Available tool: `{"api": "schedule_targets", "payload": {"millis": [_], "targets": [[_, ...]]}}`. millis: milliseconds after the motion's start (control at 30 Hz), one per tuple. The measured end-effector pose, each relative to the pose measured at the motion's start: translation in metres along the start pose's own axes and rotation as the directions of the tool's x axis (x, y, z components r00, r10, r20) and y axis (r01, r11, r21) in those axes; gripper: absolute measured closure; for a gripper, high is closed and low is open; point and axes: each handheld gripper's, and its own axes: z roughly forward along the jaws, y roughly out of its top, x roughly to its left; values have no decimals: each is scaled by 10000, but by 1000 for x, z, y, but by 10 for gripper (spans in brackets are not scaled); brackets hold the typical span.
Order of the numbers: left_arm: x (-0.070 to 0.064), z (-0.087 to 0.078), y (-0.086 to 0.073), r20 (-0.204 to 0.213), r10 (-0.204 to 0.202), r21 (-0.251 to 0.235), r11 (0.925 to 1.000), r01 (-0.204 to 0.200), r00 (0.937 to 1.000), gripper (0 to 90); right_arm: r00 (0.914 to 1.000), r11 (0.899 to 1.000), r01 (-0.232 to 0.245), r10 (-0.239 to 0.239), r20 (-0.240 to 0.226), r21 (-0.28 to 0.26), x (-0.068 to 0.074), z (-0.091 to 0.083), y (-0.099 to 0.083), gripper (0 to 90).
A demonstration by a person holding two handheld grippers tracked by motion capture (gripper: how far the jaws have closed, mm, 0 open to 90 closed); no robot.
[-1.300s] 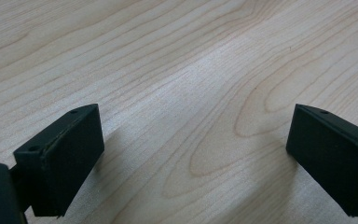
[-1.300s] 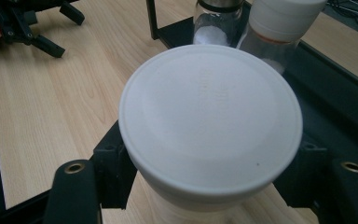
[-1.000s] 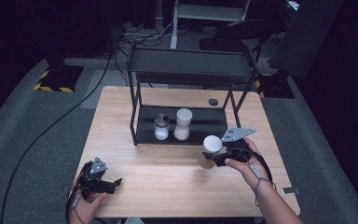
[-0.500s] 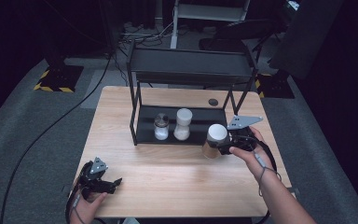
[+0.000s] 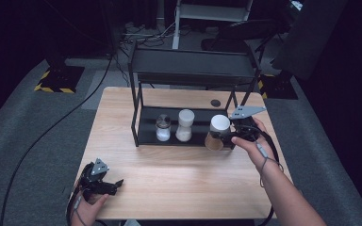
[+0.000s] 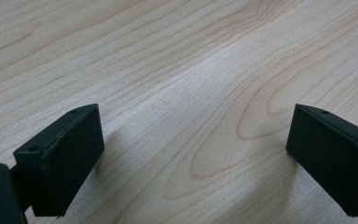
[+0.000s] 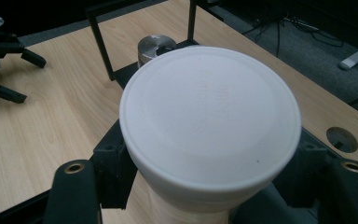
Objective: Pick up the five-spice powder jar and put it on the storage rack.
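You get even light from above on the table [image 5: 179, 183]; the room around is nearly black. The high view is soft, w/ low detail. In the left gripper view the wood grain is sharp, w/ a pale glare band across it and soft shadows beside the jaws. In the right gripper view the white lid [image 7: 212, 116] is bright, slightly blurred; background is dim.

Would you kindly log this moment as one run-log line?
right gripper: shut on white-lidded jar, at lower shelf front edge | left gripper: open, low over table | shelf holds two jars
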Motion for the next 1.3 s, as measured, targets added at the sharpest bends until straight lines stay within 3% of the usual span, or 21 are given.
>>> {"api": "schedule_targets", "payload": {"millis": [300,733,1300], "targets": [[1,1,1,77,72,75,9999,-73,9999,14,9994,10000,-22,24,331,-39,-5,11,11,335],[1,1,2,90,89,86,9999,-90,9999,5,9979,9993,-290,276,579,247,-20,41,11,334],[0,1,2,75,88,94,9999,-89,9999,3,9938,9947,-837,789,787,596,-32,76,-5,334]]}}
